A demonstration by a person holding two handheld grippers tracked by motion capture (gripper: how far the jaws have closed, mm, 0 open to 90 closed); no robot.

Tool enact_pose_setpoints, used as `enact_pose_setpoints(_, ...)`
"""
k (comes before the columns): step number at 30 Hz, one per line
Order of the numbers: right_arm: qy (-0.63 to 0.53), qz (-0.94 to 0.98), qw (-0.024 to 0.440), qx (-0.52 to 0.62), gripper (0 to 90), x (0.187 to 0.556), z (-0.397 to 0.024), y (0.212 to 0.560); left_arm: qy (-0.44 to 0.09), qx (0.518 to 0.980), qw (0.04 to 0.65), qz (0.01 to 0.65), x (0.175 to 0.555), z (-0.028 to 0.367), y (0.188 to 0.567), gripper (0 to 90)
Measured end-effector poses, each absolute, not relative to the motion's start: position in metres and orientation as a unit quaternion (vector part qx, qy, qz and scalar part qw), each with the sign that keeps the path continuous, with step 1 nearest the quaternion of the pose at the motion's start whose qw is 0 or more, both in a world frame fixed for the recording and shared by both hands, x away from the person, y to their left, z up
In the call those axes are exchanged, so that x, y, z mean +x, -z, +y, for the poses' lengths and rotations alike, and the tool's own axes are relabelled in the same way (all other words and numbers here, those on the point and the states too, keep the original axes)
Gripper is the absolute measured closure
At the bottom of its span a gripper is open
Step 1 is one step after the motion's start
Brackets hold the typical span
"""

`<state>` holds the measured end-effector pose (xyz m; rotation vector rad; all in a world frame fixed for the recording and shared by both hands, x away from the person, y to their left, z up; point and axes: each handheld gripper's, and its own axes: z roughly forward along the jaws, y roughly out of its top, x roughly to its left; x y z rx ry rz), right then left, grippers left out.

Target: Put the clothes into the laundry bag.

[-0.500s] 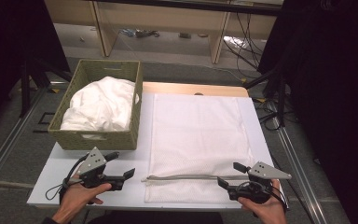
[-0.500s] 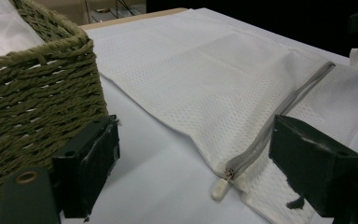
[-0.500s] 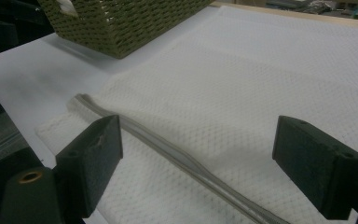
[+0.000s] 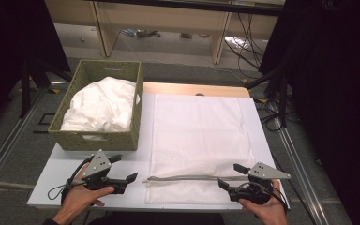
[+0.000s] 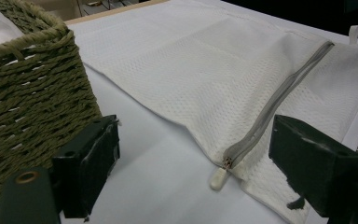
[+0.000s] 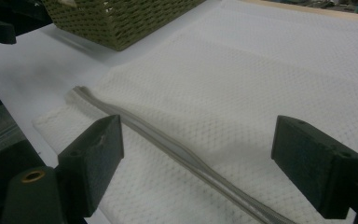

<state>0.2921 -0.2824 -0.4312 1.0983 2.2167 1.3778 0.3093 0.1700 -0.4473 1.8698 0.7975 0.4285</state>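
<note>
1. Here, the left gripper [image 4: 124, 169] is held in a hand [image 4: 82, 197] near the table's front left corner, jaws spread wide and empty, pointed toward the zip's end.
2. The right gripper [image 4: 230, 176] is held by the other hand [image 4: 265, 208] near the front right corner, jaws likewise apart with nothing between them, just above the bag's front edge.
3. A white mesh laundry bag [image 4: 198, 140] is laid flat across the table [image 4: 70, 161], from its back edge to its front edge.
4. A grey zipper [image 4: 187, 178] is seen along the bag's front end, with its pull [image 5: 218, 178] at the left end.
5. A woven basket [image 4: 96, 139] holding white cloth [image 4: 103, 104] is set at the back left corner, just beside the bag.
</note>
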Motion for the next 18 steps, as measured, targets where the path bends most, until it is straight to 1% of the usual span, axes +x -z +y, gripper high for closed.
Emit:
enact_pose_setpoints(1, -0.472, 0.781, 0.163, 0.373, 17.6, 0.294, -0.283, 0.431, -0.178, 0.775, 0.504, 0.338, 0.308, 0.169, 0.447, 15.8)
enact_pose_setpoints(4, -0.464, 0.781, 0.164, 0.385, 17.6, 0.295, -0.282, 0.431, -0.179, 0.776, 0.502, 0.337, 0.308, 0.17, 0.448, 15.9)
enact_pose_setpoints(8, -0.431, 0.807, 0.176, 0.365, 17.3, 0.313, -0.278, 0.438, -0.175, 0.776, 0.504, 0.336, 0.309, 0.168, 0.449, 15.9)
enact_pose_setpoints(10, -0.42, 0.81, 0.171, 0.371, 17.1, 0.314, -0.276, 0.438, -0.176, 0.776, 0.503, 0.337, 0.308, 0.168, 0.449, 16.0)
enact_pose_setpoints(11, -0.409, 0.827, 0.17, 0.347, 20.7, 0.323, -0.271, 0.442, -0.176, 0.777, 0.502, 0.337, 0.309, 0.169, 0.449, 16.0)
enact_pose_setpoints(12, -0.402, 0.832, 0.164, 0.346, 23.5, 0.325, -0.27, 0.442, -0.176, 0.777, 0.502, 0.336, 0.309, 0.169, 0.449, 16.0)
enact_pose_setpoints(13, -0.402, 0.832, 0.164, 0.346, 23.5, 0.325, -0.27, 0.442, -0.176, 0.777, 0.502, 0.336, 0.309, 0.169, 0.449, 16.0)
enact_pose_setpoints(14, -0.382, 0.848, 0.155, 0.332, 25.8, 0.334, -0.263, 0.445, -0.177, 0.778, 0.501, 0.335, 0.309, 0.169, 0.449, 16.0)
enact_pose_setpoints(17, -0.363, 0.868, 0.148, 0.306, 30.5, 0.344, -0.254, 0.45, -0.18, 0.783, 0.495, 0.33, 0.31, 0.17, 0.449, 16.0)
enact_pose_setpoints(18, -0.363, 0.868, 0.148, 0.306, 30.5, 0.344, -0.254, 0.45, -0.18, 0.783, 0.495, 0.33, 0.31, 0.17, 0.449, 16.0)
